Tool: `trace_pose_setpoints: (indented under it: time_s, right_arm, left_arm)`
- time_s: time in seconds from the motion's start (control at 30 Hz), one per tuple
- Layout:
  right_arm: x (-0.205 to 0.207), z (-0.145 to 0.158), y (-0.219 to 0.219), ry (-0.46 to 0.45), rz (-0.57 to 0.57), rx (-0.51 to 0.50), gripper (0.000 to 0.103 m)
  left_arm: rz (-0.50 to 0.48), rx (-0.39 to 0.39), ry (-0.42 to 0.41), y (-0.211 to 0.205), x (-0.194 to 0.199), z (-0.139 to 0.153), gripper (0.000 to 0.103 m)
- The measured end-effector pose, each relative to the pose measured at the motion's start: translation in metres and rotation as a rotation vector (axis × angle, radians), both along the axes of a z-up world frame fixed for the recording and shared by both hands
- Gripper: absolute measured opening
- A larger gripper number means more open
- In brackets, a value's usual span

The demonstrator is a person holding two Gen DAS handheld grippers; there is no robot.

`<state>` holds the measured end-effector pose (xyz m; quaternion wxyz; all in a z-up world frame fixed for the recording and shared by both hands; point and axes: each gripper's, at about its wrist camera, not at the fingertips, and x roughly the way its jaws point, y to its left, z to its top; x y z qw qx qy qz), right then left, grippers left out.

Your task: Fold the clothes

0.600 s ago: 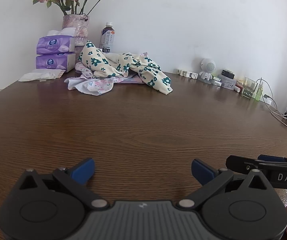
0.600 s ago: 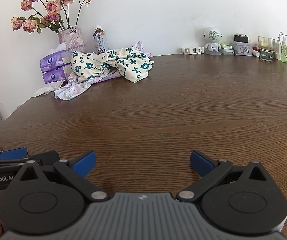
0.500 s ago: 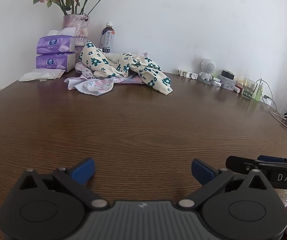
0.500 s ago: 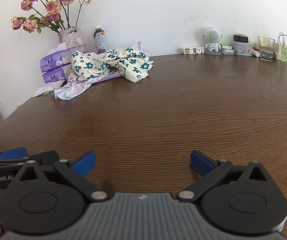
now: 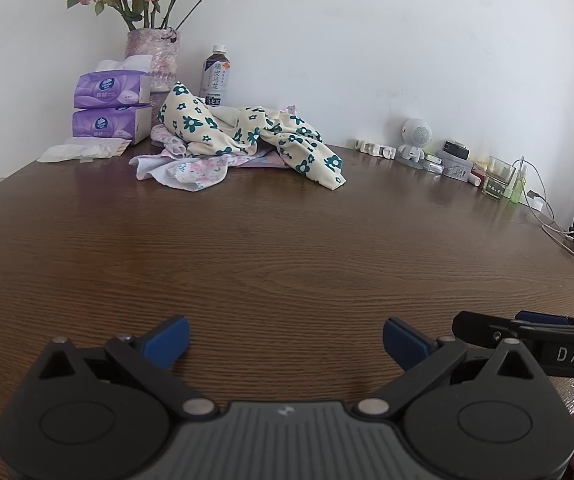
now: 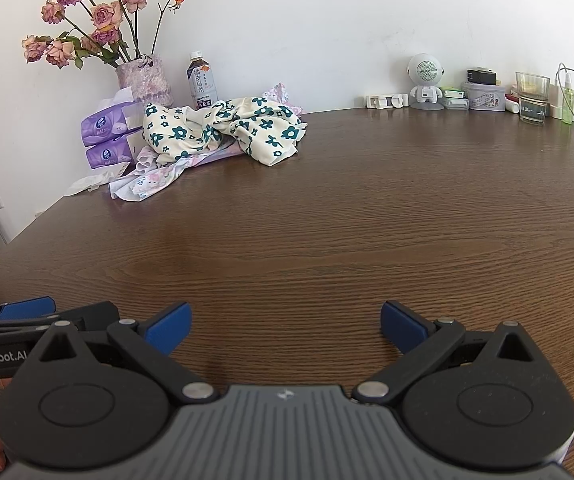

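Your left gripper [image 5: 285,340] and your right gripper [image 6: 283,328], each a black two-finger tool with blue pads, hover side by side over the near edge of the dark brown wood-grain table [image 5: 287,248]; both stand released, jaws spread wide with only bare wood between the pads. The clothes to fold lie well apart from you, near the table's far left corner against the white wall: a crumpled cream garment printed with dark teal flowers [image 5: 247,132] is heaped in soft ridges, one end trailing toward the table's middle, and it rests on top of a pale lilac-and-pink floral garment [image 5: 183,168] whose wrinkled edge spills out toward you. Neither piece is folded. Just behind the heap stand a clear plastic tea bottle with a white cap [image 5: 215,76] and a mottled pink vase of dried roses [image 5: 153,56]; to its left sit two stacked purple tissue packs [image 5: 107,110] beside loose white tissues [image 5: 83,151]. Along the far edge to the right stand a small white round-headed figurine [image 6: 425,76] and a clear drinking glass [image 6: 532,98].
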<state>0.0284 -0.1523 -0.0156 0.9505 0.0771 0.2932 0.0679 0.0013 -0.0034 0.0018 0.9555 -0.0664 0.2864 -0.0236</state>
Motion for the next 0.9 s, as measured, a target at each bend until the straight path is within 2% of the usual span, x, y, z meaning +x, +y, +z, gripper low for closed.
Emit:
trace_pose_setpoints:
  time_s: [0.9]
  right_arm:
    - [0.0012, -0.0018, 0.0016, 0.0, -0.004, -0.004, 0.103]
  left_arm:
    - [-0.003, -0.003, -0.001, 0.0028, -0.0038, 0.0004, 0.103]
